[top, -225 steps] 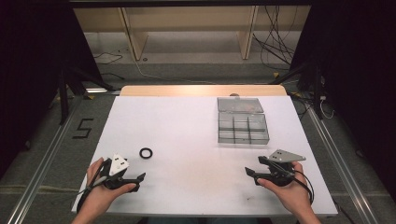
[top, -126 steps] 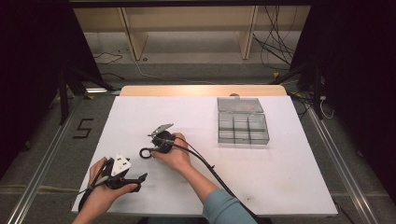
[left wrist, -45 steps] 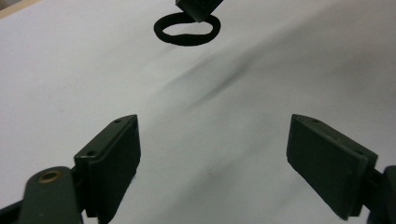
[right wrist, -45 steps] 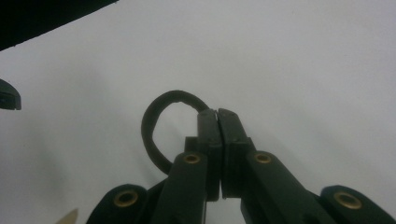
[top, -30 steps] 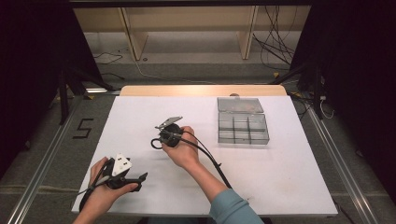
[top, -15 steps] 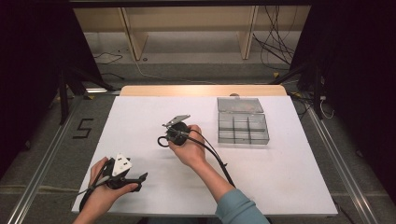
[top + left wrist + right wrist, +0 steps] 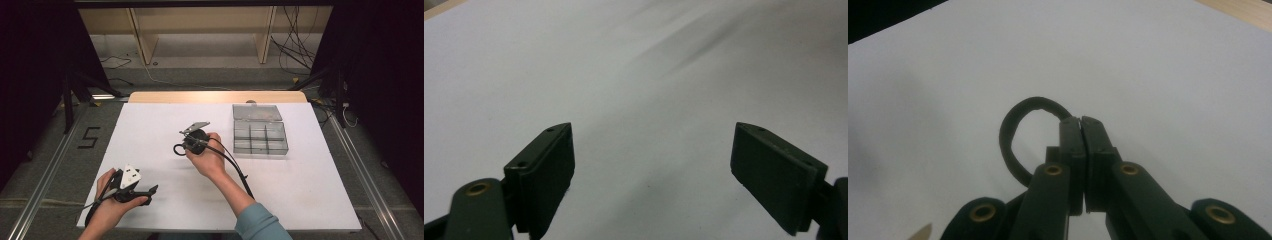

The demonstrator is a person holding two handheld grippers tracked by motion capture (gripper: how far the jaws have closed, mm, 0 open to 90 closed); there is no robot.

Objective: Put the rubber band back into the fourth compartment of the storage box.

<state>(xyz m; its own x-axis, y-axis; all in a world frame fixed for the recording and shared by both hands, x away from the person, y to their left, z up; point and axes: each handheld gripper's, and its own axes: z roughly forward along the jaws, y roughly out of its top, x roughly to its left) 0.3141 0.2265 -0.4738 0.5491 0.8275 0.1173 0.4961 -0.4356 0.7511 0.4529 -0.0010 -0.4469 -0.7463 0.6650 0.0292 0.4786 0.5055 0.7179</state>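
Black ring (image 7: 1020, 131), apparently rubber, pinched in right gripper (image 7: 1081, 122); left gripper (image 7: 651, 165) gapes wide.

Black ring (image 7: 179, 149); white table (image 7: 150, 130).

Right gripper (image 7: 186, 146): moved from the near right part of the white table (image 7: 310, 200) to its middle, just left of the clear compartment box (image 7: 260, 136).
Black ring (image 7: 178, 149): taken from its spot left of centre; now pinched in the right gripper's jaws, carried rightward toward the box.
Right forearm: now reaches diagonally across the table.
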